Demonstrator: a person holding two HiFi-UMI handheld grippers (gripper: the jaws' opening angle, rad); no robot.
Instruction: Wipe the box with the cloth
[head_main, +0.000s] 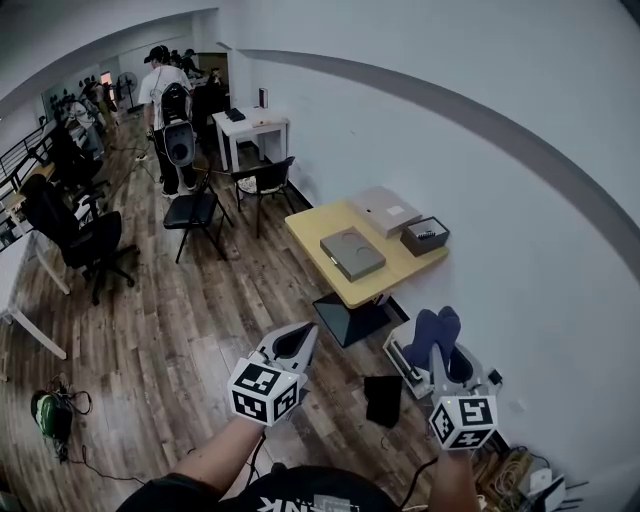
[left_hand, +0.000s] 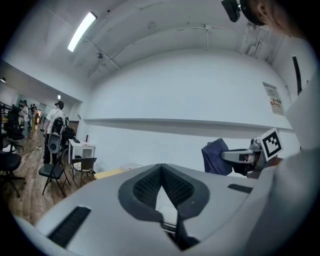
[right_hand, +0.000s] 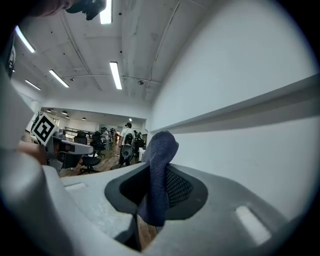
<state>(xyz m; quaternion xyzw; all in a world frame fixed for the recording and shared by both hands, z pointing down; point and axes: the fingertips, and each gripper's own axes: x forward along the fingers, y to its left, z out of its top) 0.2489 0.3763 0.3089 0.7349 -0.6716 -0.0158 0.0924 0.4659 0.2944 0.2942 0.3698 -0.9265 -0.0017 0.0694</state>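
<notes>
Ahead and to the left of the right claw (head_main: 441, 352), well apart across open floor, the grey box (head_main: 352, 252) is seen lying flat on the table (head_main: 312, 228), near its front edge. The cloth (head_main: 436, 332) is gripped upright in that claw. The left claw (head_main: 296, 345) is clenched on nothing.

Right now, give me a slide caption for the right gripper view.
Right gripper shut on a dark blue cloth, white wall alongside.
</notes>
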